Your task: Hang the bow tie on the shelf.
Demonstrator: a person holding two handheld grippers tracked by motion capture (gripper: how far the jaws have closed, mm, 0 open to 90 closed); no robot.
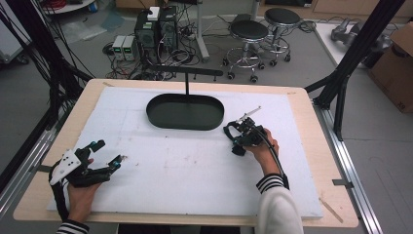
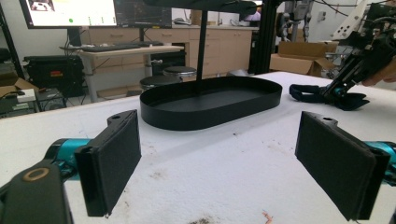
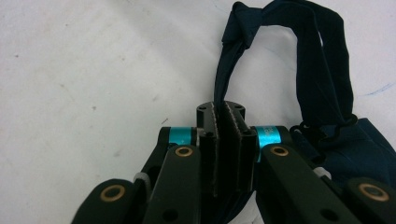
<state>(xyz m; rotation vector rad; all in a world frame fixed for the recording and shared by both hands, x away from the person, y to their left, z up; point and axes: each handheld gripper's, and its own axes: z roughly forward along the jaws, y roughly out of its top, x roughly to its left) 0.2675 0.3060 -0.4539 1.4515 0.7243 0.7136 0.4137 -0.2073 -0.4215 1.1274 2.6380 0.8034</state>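
1. Pinching a dark blue fabric strap (image 3: 322, 70), the right hand-held gripper (image 3: 226, 116) has its pads pressed together on a fold of the cloth, seen from its own camera.
2. From the high view, that right hand-held gripper (image 1: 239, 131) sits right of centre on the white surface (image 1: 185, 170), with the person's right hand (image 1: 263, 151) behind it and a striped cuff at the wrist.
3. The strap lies on the surface just right of the black oval tray (image 1: 185, 112), close to the tray's right end but apart from it; a loop of it curls out beyond the pads, and a small black ring (image 3: 327, 127) joins it to more blue cloth.
4. The tray stands toward the far side, with a thin black post (image 1: 187, 85) rising behind it and a crossbar on top.
5. The left hand-held gripper (image 1: 104, 153) rests at the near left, well apart from the strap, jaws spread wide with nothing between them.
6. In the left gripper view, its two pads (image 2: 109, 163) frame the tray (image 2: 210, 105) and, farther right, the strap (image 2: 322, 95).
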